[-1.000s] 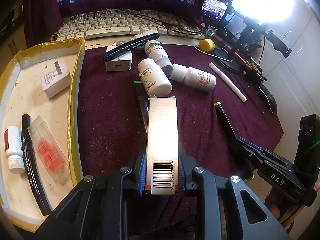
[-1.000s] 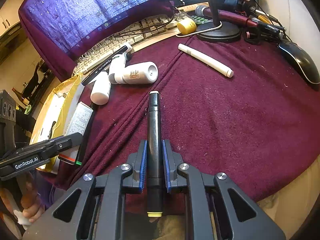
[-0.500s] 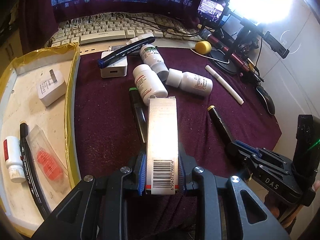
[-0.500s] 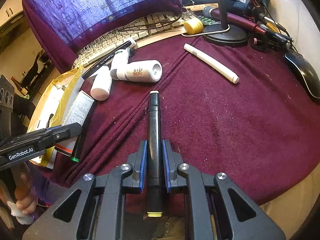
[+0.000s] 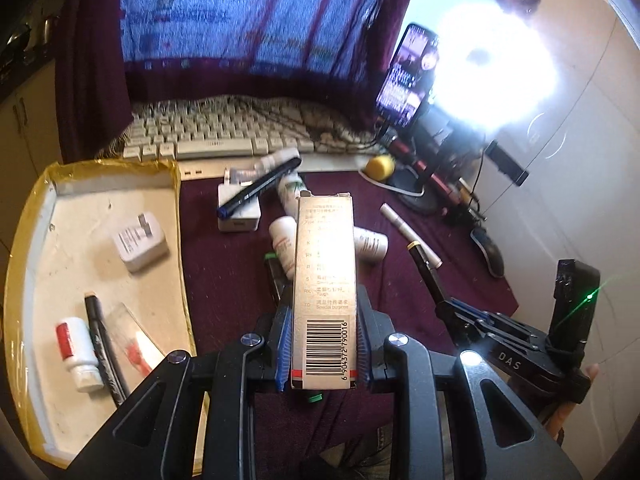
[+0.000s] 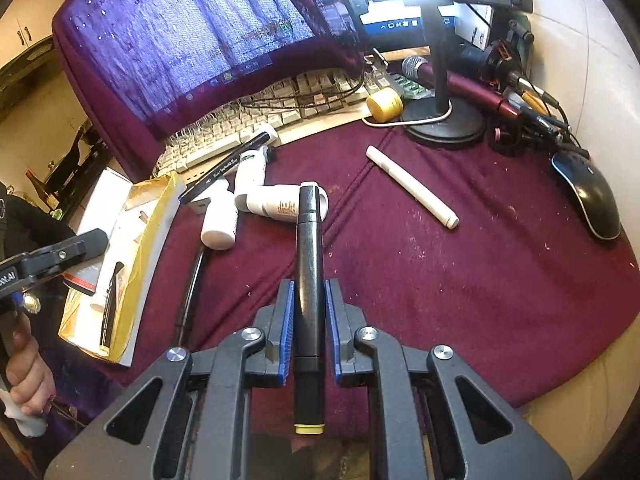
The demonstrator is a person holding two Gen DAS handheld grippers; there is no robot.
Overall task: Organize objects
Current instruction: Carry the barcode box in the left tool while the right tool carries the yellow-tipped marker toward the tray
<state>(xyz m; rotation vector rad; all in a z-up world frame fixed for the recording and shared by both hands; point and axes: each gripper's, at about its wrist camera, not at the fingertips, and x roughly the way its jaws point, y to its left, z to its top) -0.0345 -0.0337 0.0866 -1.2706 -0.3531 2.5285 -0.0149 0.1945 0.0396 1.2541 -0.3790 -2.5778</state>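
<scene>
Plainly, each claw carries one item above the cloth-covered tabletop.

Carton: the narrow carton (image 5: 323,276) is a long rectangular cardboard box, glossy and pale, with a printed barcode and a red stripe at its near end; it is lifted off the cloth and points away from the camera.
Left claw: the left claw (image 5: 323,344) is clenched on the carton, its ribbed blue pads pressing both long sides near the barcode end.
Marker: the black marker (image 6: 309,280) is a smooth plastic barrel with a yellow band at its near end and a dark cap at the far end; it too hangs clear of the cloth.
Right claw: the right claw (image 6: 310,332) is clenched on the marker's barrel, blue pads on either side.
Cloth: the maroon cloth (image 6: 460,280) is fuzzy, creased and speckled with pale lint.
Loose items: three white pill bottles (image 6: 218,216), round and matte, lie on their sides close together; a slim white pen (image 6: 412,191) lies apart to their right; a green-capped marker (image 5: 274,276) lies under the carton.
Tray: the foam tray (image 5: 100,196) is shallow, off-white and scuffed, edged with yellow tape; inside lie a white plug adapter (image 5: 139,241), a small red-capped bottle (image 5: 78,348), a black pen (image 5: 102,350) and a clear packet (image 5: 132,344).
Background: a beige keyboard (image 5: 216,138) sits behind, and a glossy black mouse (image 6: 592,196) lies at the right.
</scene>
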